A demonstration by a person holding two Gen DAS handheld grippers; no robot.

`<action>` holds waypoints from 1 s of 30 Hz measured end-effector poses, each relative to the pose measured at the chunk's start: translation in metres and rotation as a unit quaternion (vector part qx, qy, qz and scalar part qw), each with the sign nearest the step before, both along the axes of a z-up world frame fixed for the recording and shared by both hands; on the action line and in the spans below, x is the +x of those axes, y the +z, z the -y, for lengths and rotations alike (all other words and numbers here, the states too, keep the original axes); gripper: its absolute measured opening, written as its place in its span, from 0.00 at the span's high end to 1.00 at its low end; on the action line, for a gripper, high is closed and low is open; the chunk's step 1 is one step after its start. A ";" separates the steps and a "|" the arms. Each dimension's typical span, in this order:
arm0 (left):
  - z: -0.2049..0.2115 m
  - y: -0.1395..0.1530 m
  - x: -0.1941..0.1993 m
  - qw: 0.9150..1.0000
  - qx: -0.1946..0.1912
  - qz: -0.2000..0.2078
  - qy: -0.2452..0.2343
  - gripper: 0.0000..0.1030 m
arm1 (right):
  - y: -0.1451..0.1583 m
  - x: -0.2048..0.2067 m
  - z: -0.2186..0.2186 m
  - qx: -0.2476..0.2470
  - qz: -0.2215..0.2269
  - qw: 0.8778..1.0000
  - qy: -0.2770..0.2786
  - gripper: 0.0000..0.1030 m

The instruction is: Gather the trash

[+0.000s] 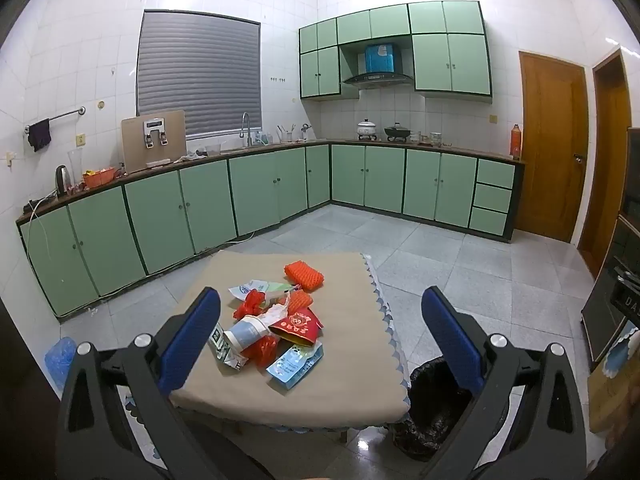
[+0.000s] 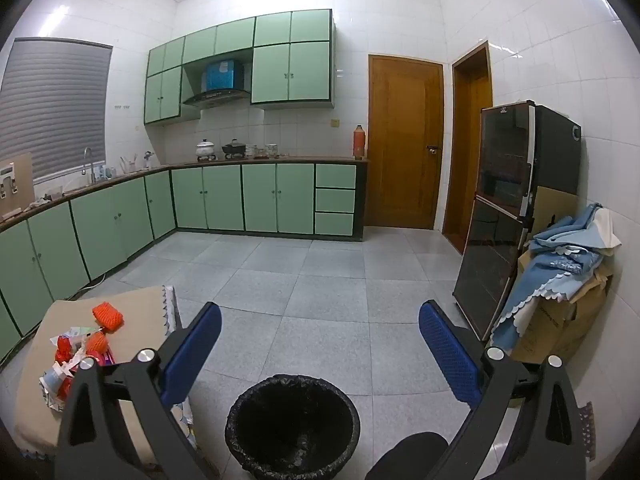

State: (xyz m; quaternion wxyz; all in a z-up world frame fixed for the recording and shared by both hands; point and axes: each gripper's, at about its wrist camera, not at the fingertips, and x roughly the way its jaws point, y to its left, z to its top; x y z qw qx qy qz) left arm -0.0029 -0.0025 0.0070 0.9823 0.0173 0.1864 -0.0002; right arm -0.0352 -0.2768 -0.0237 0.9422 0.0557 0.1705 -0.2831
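A heap of trash (image 1: pixel 276 328) lies on a low table with a beige cloth (image 1: pixel 344 396): an orange foam net (image 1: pixel 304 276), a paper cup (image 1: pixel 246 334), a red packet (image 1: pixel 298 326), a pale blue pouch (image 1: pixel 294 366) and red plastic scraps. My left gripper (image 1: pixel 320 312) hangs open above the table's near side, with the heap between and below its blue pads. A bin lined with a black bag (image 2: pixel 292 424) stands on the floor right of the table. My right gripper (image 2: pixel 320 328) is open over the floor above the bin, holding nothing. The trash heap (image 2: pixel 76 356) shows at that view's left.
Green cabinets (image 1: pixel 208 208) run along the left and far walls. A dark glass-fronted cabinet (image 2: pixel 504 216) and a cardboard box draped with blue cloth (image 2: pixel 560 280) stand at the right. Two wooden doors (image 2: pixel 404 140) are at the back. Grey floor tiles (image 2: pixel 312 280) lie between.
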 end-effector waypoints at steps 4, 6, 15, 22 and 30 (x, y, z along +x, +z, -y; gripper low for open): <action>-0.002 -0.001 0.002 1.000 0.001 0.000 0.000 0.05 | 0.000 0.002 -0.002 -0.002 -0.003 1.000 0.001 0.06; -0.001 0.000 0.001 1.000 0.001 0.000 0.000 0.05 | 0.000 0.003 -0.002 -0.002 -0.004 1.000 0.001 0.06; -0.002 0.003 0.002 1.000 0.002 0.001 0.001 0.05 | 0.000 0.004 -0.002 -0.001 -0.004 1.000 0.001 0.06; -0.002 0.002 0.002 1.000 0.002 0.001 0.001 0.05 | 0.000 0.004 -0.002 0.001 -0.003 1.000 0.001 0.06; -0.002 0.001 0.002 1.000 0.002 0.001 0.003 0.05 | 0.000 0.004 -0.002 0.002 -0.004 1.000 0.002 0.06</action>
